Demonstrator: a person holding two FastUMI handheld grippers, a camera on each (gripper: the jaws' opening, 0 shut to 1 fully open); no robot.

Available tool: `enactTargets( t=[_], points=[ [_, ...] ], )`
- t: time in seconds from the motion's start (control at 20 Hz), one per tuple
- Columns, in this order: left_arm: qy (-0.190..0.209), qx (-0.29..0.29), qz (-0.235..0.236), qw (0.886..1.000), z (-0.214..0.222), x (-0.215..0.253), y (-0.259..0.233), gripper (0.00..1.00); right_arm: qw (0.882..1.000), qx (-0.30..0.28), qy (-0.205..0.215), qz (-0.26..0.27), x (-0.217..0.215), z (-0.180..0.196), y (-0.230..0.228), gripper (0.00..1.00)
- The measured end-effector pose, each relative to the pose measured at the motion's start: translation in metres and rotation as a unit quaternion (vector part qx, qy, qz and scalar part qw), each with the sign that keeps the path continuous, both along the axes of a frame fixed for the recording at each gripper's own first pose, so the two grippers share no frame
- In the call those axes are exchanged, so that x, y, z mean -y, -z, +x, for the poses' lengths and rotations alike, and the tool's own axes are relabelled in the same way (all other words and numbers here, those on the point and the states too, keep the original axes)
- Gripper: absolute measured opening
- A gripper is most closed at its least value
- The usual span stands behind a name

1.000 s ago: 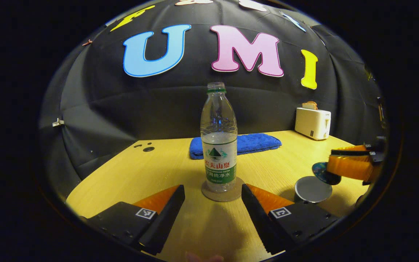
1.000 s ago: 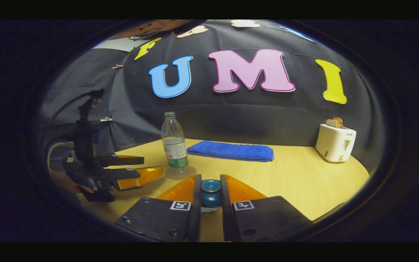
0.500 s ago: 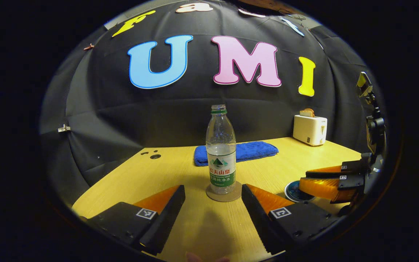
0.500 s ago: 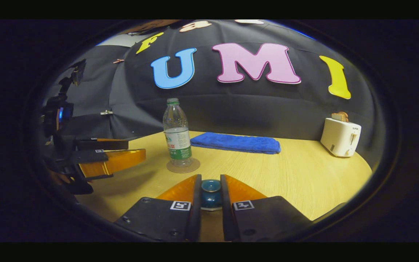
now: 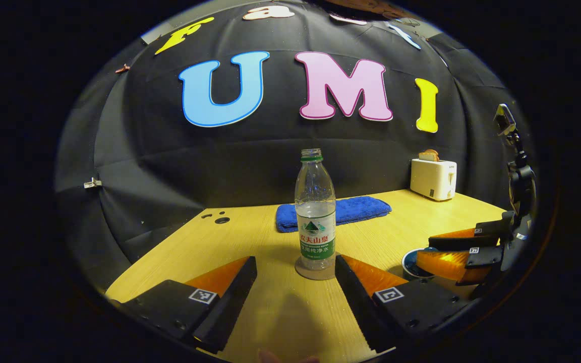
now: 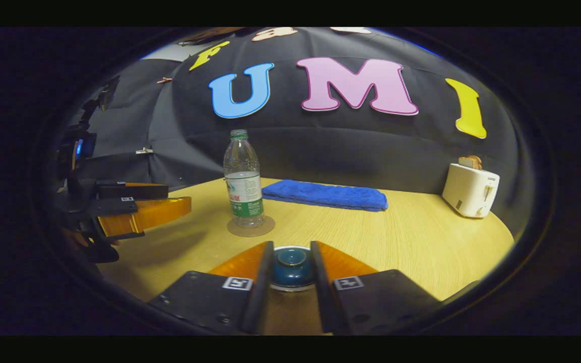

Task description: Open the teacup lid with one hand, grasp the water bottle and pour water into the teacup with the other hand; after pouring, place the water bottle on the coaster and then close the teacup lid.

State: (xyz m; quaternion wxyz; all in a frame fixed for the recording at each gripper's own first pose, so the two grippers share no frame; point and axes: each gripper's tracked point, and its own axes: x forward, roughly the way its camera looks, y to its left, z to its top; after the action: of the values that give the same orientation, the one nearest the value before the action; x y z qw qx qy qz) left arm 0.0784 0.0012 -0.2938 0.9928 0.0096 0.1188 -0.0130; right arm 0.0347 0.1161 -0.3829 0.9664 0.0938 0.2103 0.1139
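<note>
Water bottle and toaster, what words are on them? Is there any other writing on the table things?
Water bottle: its label has print, too blurred to read surely.
Toaster: tiny mark on its front, too small to read.
Left gripper and right gripper: square code tags, patterns only, no words.
Blue towel: no writing.

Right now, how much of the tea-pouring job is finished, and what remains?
Looks done: the water bottle stands upright on the coaster, with the open left tool short of it. In hand: the right tool brackets the knob of the lid, which looks seated on the teacup; its grip is unclear. Left: probably only letting go, if water was poured, which I cannot confirm.
</note>
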Motion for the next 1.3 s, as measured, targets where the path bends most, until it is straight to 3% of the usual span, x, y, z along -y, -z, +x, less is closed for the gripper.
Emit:
enactTargets(
  t=[0.05, 0.25, 0.35, 0.9, 1.3],
  points=[
    [-0.001, -0.001, -0.001, 1.000, -0.001, 0.000, 0.000, 0.98, 1.000, 0.000, 0.002, 0.002, 0.001, 0.000, 0.001, 0.61],
    [-0.005, 0.001, -0.001, 1.000, -0.002, 0.001, -0.011, 0.98, 1.000, 0.009, 0.017, 0.009, 0.011, -0.001, -0.017, 0.90],
    [-0.007, 0.006, -0.002, 1.000, -0.003, 0.002, -0.024, 0.98, 1.000, 0.017, 0.025, 0.006, 0.020, -0.001, -0.033, 0.99],
    [-0.015, 0.048, -0.009, 0.999, -0.010, 0.007, -0.160, 0.98, 0.994, 0.081, 0.069, -0.026, 0.098, 0.018, -0.197, 0.99],
    [-0.029, 0.084, 0.000, 0.996, -0.026, -0.013, -0.248, 0.98, 0.987, 0.128, 0.084, -0.039, 0.119, 0.009, -0.300, 0.98]
  ],
)
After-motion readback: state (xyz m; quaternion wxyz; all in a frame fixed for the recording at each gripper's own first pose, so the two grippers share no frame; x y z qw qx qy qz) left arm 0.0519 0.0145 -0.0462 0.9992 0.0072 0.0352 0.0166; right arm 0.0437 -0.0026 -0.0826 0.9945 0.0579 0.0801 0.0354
